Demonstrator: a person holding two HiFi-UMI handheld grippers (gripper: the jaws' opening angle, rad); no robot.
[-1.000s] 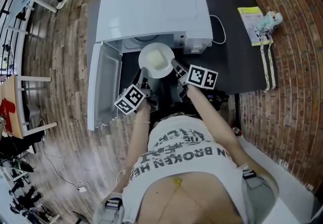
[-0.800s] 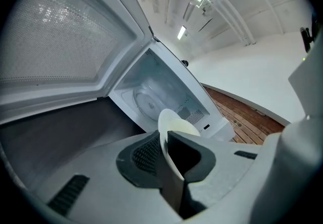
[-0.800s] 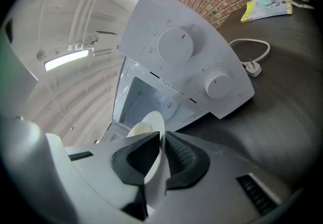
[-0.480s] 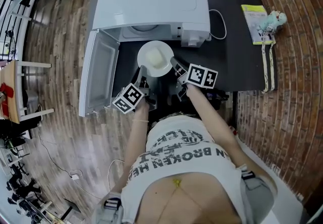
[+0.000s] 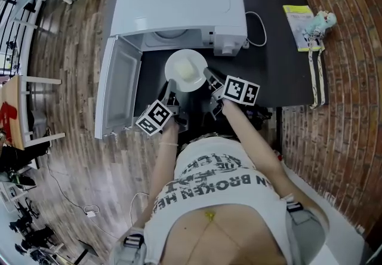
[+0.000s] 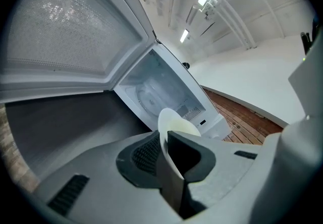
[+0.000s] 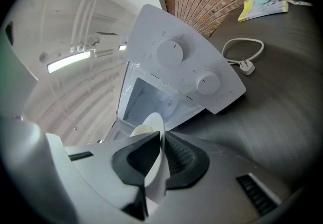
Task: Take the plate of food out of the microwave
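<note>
Withdrawal step, judged nearly done; white plate point(image 5: 178, 62) hangs just outside the open microwave point(image 5: 179, 7), above the dark table point(image 5: 280, 67); left gripper point(image 5: 171, 86) and right gripper point(image 5: 208, 74) each clamped on opposite rims; pale food mound point(image 5: 187, 70) centred; next calls for a level set-down, grips even.

white plate point(image 5: 186, 70), white microwave point(image 5: 179, 4), dark table point(image 5: 280, 73)
</note>
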